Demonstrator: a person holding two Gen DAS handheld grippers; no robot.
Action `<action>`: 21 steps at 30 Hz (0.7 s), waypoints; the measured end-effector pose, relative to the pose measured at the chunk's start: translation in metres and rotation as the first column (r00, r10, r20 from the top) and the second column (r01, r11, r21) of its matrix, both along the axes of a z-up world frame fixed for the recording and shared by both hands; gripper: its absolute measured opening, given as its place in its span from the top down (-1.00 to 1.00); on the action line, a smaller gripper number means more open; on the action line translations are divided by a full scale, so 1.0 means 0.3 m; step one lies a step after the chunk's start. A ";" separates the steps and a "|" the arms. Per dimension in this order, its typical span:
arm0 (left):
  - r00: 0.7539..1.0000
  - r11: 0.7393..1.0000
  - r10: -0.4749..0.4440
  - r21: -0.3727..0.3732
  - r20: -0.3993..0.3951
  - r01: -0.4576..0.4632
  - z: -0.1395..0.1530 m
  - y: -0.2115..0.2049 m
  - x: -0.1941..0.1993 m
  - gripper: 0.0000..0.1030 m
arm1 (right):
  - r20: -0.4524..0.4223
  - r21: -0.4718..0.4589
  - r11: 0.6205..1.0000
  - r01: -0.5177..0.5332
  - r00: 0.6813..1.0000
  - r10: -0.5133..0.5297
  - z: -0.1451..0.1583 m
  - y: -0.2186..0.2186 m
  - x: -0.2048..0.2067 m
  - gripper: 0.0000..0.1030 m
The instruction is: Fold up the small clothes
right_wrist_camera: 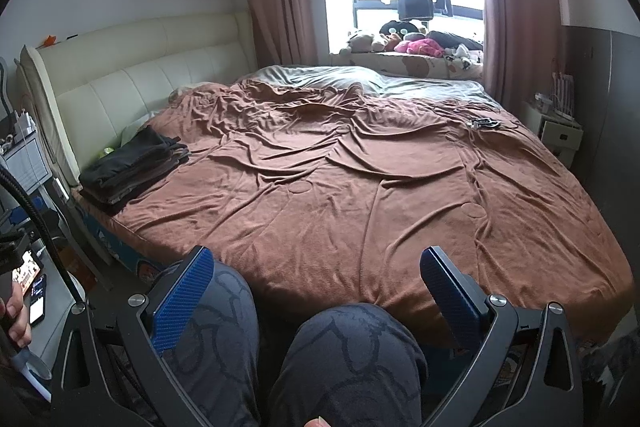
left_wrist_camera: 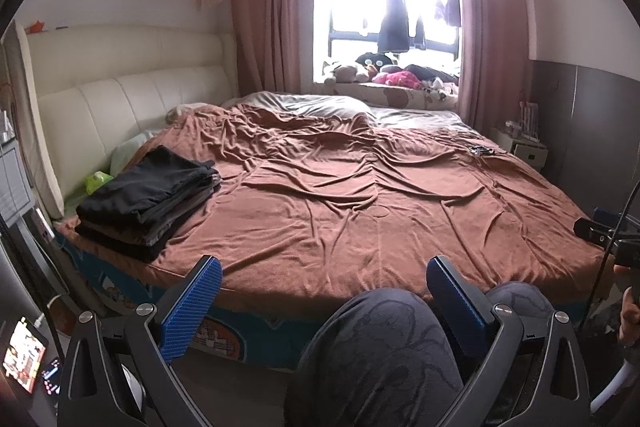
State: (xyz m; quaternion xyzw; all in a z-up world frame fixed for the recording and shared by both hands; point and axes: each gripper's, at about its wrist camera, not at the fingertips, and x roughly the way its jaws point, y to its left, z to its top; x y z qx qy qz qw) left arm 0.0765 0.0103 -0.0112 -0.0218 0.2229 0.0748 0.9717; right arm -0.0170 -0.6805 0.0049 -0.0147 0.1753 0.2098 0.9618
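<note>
Both my tools held back above my knees point(left_wrist_camera: 372, 355), off bed's near edge. Left tool point(left_wrist_camera: 324, 301) jaws apart, empty; right tool point(right_wrist_camera: 318, 291) same. Folded dark clothes stack point(left_wrist_camera: 150, 205) sits at bed's point(left_wrist_camera: 360, 219) headboard-side corner, clear of working area; no loose garment visible.

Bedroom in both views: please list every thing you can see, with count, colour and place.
Bed: one, brown cover, centre.
Folded clothes: one stack, black and grey, bed's near left corner.
Headboard: one, cream, left.
Curtains: pink, beside window.
Hanging clothes: several, dark, at window.
Plush toys: several, mixed colours, windowsill.
Nightstand: one, white, far right.
Knees: two, dark patterned trousers, bottom.
Left gripper: open, blue pads.
Right gripper: open, blue pads.
</note>
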 end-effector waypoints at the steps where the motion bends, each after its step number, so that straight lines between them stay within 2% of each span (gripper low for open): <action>1: 1.000 1.000 -0.001 0.001 0.000 0.001 0.000 -0.002 0.000 -1.00 | 0.001 0.000 1.000 0.002 1.000 -0.002 0.001 -0.002 0.001 -1.00; 17: 1.000 1.000 -0.018 0.001 0.017 0.018 0.011 -0.026 -0.008 -1.00 | 0.007 -0.005 1.000 0.005 1.000 -0.005 0.005 -0.005 -0.006 -1.00; 21: 1.000 1.000 -0.028 -0.003 -0.001 0.028 0.030 -0.037 -0.006 -1.00 | 0.016 0.015 1.000 0.013 1.000 -0.013 0.021 -0.023 -0.014 -1.00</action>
